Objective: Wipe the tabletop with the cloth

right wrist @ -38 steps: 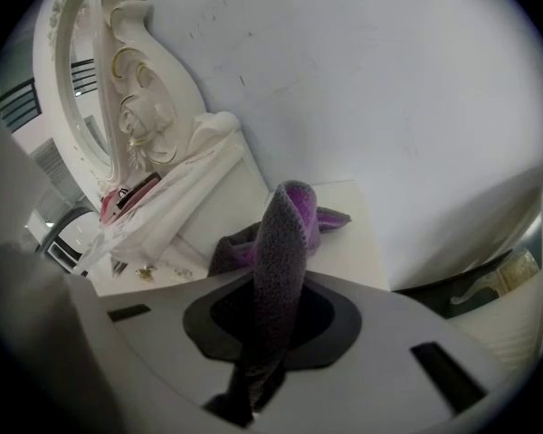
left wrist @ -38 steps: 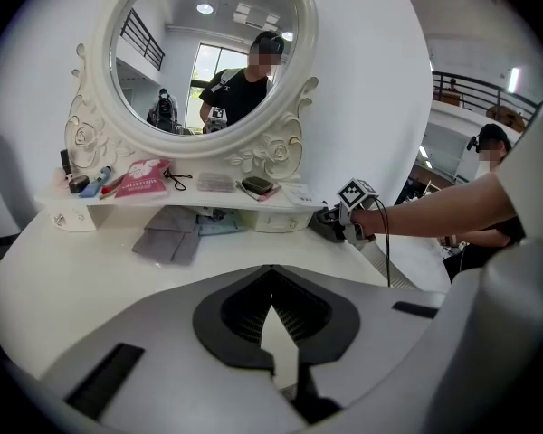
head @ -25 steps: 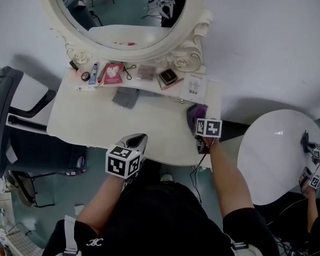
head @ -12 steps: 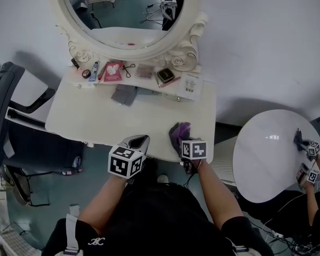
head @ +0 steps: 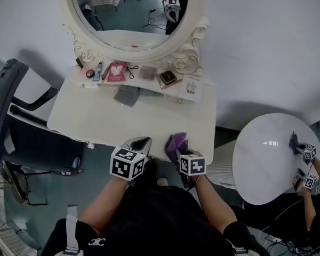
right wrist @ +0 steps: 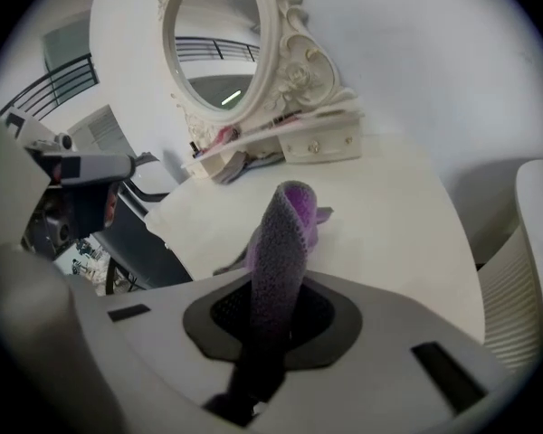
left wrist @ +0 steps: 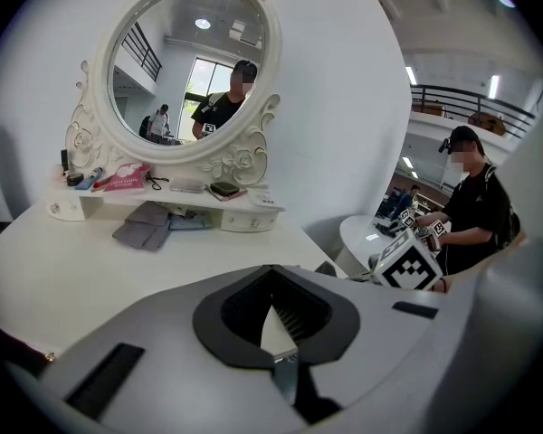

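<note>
1. Right gripper (right wrist: pixel 270 319): jaws clamped on the purple cloth (right wrist: pixel 285 233). The cloth stands up out of the jaws in a bunched fold, and its top curls forward, away from me.
2. The tool and its cloth sit over the near edge of the white tabletop (head: pixel 122 121). The bare top stretches ahead of the jaws and off to their left.
3. Left gripper (left wrist: pixel 276 319): jaws drawn together at the tips, nothing between them. It hangs just left of my right tool, at the same near edge.
4. Well ahead of both tools, a folded grey cloth (head: pixel 127 95) lies below the shelf of the oval mirror (head: pixel 130 15).
5. Off to the right of my right tool, a round white table (head: pixel 266 159) stands apart.
</note>
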`<state>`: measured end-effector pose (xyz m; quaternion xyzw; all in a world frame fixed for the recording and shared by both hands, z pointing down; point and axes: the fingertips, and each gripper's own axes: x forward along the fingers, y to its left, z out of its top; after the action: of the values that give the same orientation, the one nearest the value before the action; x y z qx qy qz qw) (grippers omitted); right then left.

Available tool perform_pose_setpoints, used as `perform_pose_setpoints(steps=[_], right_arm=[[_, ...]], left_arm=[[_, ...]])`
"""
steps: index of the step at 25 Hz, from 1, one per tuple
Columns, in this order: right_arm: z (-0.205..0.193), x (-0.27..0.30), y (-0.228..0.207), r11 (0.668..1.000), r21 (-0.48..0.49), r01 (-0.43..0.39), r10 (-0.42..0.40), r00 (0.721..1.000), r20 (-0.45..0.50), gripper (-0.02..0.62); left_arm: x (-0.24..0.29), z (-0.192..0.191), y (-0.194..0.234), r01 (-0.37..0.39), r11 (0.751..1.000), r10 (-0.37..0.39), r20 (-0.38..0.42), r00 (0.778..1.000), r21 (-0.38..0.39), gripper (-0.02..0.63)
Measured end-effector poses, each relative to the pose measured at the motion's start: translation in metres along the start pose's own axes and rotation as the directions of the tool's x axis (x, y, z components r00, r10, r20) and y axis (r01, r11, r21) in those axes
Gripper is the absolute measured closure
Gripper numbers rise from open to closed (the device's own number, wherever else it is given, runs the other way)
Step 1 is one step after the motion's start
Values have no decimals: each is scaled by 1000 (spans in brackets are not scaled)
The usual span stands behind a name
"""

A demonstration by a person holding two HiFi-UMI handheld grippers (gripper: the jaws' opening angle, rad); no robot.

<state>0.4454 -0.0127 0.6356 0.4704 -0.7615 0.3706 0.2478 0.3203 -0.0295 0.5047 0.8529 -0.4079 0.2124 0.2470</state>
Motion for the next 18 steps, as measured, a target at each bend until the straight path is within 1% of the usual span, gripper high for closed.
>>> perform_pose_setpoints(steps=[2,3,4,6,8,11,14,16,18], right_arm=[[19,-18,9,1000,0,1,-1,994,108,545],[32,-30,12,1000,-6,14,-12,985,170,543],[47,-42,12,999,-14,38,-33,972,232,545],[76,-68,10,994,-28,107,-91,935,342,545],[101,-94,7,987,-19,162,-139,896,422,545],[130,-132,8,982,13,190,-169,840,515,545],[148,-159,16,975,-18,223,-170,788,591,545],[153,-167,24,972,-52,227,-145,764,629,545],[153,-170,30,973,-70,218,-122,752,648,545]], left_arm=[[-4,4,-1,-3,1000,3,13,1000,12,604],[-6,6,-1,-7,1000,7,22,1000,17,604],[-8,9,0,-12,1000,11,35,999,22,604],[-11,17,0,-25,999,23,68,997,31,604],[-15,25,0,-36,999,32,100,994,39,604],[-22,42,-3,-50,998,42,160,986,49,604],[-27,54,-7,-47,997,35,200,979,57,604],[-28,56,-11,-41,997,28,206,978,63,604],[-29,57,-13,-39,997,25,210,977,65,604]])
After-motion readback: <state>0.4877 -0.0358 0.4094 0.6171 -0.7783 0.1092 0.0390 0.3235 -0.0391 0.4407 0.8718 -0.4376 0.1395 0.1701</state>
